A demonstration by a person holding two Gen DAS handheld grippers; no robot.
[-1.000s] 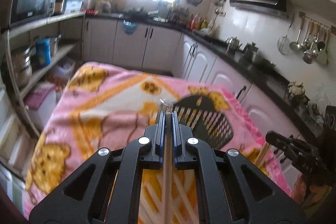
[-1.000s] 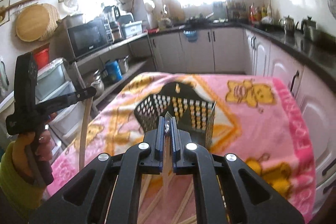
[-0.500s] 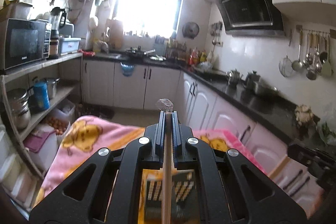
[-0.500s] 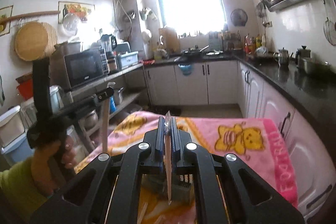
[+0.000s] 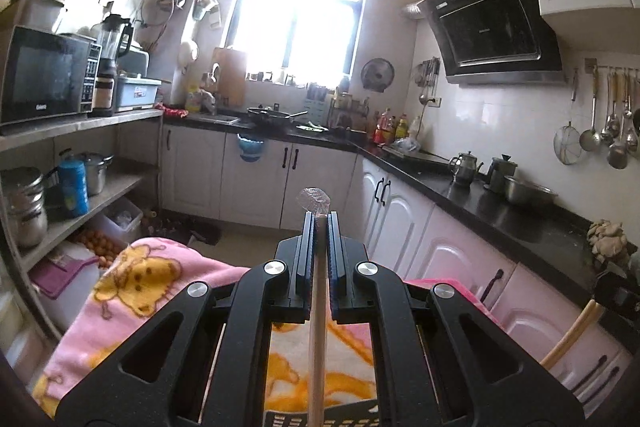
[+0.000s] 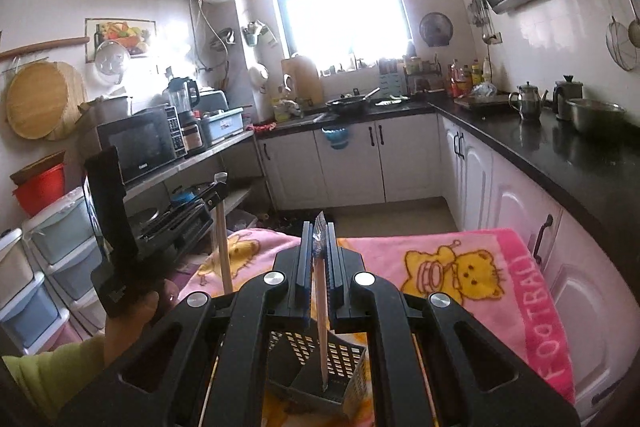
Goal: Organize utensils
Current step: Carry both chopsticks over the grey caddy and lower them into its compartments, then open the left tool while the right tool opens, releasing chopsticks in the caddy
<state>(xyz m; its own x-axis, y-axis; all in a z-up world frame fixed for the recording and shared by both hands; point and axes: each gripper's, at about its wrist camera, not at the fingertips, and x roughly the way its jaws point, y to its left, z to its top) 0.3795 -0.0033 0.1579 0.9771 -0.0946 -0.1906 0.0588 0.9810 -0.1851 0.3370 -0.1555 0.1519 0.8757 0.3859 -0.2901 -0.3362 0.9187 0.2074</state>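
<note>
My left gripper (image 5: 318, 219) is shut on a long wooden chopstick (image 5: 318, 347) whose top end carries a clear plastic wrap. The stick hangs down toward the rim of a black perforated basket (image 5: 320, 417). In the right wrist view my right gripper (image 6: 319, 227) is shut on a wrapped chopstick (image 6: 321, 315). Its tip hangs just above the basket (image 6: 348, 359) on the pink blanket (image 6: 460, 267). The left gripper (image 6: 218, 187) shows there too, held by a hand in a yellow-green sleeve, with its chopstick (image 6: 223, 251) pointing down.
Black counters with white cabinets (image 6: 500, 195) run along the right and back. A kettle (image 6: 528, 101) and a steel bowl (image 6: 596, 113) stand on them. Shelves with a microwave (image 5: 44, 75) and pots line the left. Plastic drawers (image 6: 44, 267) stand at the near left.
Both grippers have risen and tipped upward, so the blanket and basket have slid to the bottom of each view. Each keeps its chopstick.
</note>
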